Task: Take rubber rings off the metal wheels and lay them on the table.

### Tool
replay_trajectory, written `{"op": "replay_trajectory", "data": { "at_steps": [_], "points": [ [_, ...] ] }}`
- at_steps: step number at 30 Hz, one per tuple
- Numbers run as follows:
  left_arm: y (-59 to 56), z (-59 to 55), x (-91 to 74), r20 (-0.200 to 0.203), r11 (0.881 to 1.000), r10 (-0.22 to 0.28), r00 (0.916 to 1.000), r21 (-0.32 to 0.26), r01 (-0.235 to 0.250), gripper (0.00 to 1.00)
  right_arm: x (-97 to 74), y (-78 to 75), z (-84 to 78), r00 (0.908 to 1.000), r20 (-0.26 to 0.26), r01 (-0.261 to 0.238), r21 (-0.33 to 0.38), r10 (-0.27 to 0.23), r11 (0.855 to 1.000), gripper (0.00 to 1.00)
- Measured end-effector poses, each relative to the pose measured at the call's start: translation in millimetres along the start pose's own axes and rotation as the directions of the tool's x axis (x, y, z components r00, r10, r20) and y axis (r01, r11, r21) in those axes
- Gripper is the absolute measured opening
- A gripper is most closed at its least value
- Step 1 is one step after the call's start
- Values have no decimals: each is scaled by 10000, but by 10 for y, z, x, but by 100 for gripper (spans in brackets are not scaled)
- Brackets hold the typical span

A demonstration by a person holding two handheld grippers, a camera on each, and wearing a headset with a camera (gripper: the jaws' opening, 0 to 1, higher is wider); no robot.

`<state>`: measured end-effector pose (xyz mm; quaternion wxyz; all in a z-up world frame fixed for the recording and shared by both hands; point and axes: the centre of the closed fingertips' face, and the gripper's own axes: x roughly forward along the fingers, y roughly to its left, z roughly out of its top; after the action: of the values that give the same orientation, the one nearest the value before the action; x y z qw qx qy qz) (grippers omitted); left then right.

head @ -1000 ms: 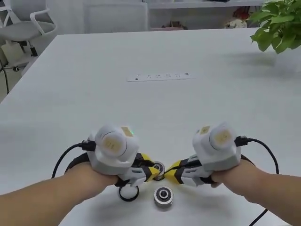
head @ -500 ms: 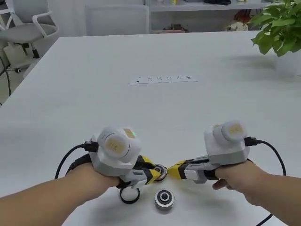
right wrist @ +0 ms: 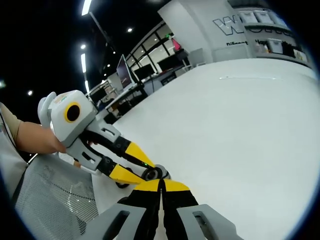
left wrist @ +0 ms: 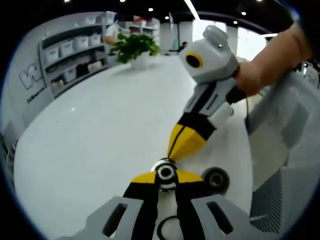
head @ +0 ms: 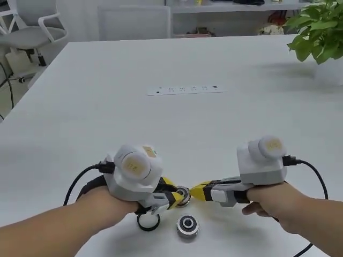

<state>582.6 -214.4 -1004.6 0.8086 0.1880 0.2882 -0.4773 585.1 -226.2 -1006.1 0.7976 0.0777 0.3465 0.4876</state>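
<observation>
At the left, a loose black rubber ring point(head: 147, 228) lies flat on the white surface point(head: 161, 134), just beneath the left gripper point(head: 176, 197), whose yellow-tipped jaws are clamped on a small metal wheel point(head: 181, 195) held just above the surface. A second metal wheel point(head: 187, 225) sits on the surface close by, just right of the ring. The right gripper point(head: 194, 191) comes in from the right with its jaws pressed together, the tips right at the held wheel.
</observation>
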Motion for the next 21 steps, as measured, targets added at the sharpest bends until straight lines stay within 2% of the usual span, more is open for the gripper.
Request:
{"op": "replay_trajectory", "data": {
  "at_steps": [8,9,10,11,12,13,15,21],
  "points": [
    [7,-4,3,-2,9999,88,10000,61,-88,12,59,133,29,9994,-79,-335,-433,332,9985,0],
    [4,-3,3,8,9999,93,10000,54,-94,12,69,174,46,9988,-14,-488,-449,487,9978,0],
    [2,-2,5,23,9999,104,9999,44,-104,12,78,255,52,9961,5,-877,-468,878,9951,0],
    [-1,-7,8,19,9999,139,9999,53,-139,12,99,304,189,9911,675,-1097,-710,1145,9914,0],
    [0,-3,9,46,9999,149,9999,37,-150,12,82,295,117,9955,198,-914,-515,925,9945,0],
    [-1,-4,11,67,9999,146,9999,8,-146,12,92,267,116,9970,81,-761,-1091,775,9911,0],
    [-2,-1,14,88,9999,143,9999,0,-143,12,83,242,98,9967,225,-770,-597,785,9952,0],
    [-4,1,18,173,9999,121,9998,14,-121,13,33,145,39,9988,66,-482,-652,487,9967,0]
  ]
}}
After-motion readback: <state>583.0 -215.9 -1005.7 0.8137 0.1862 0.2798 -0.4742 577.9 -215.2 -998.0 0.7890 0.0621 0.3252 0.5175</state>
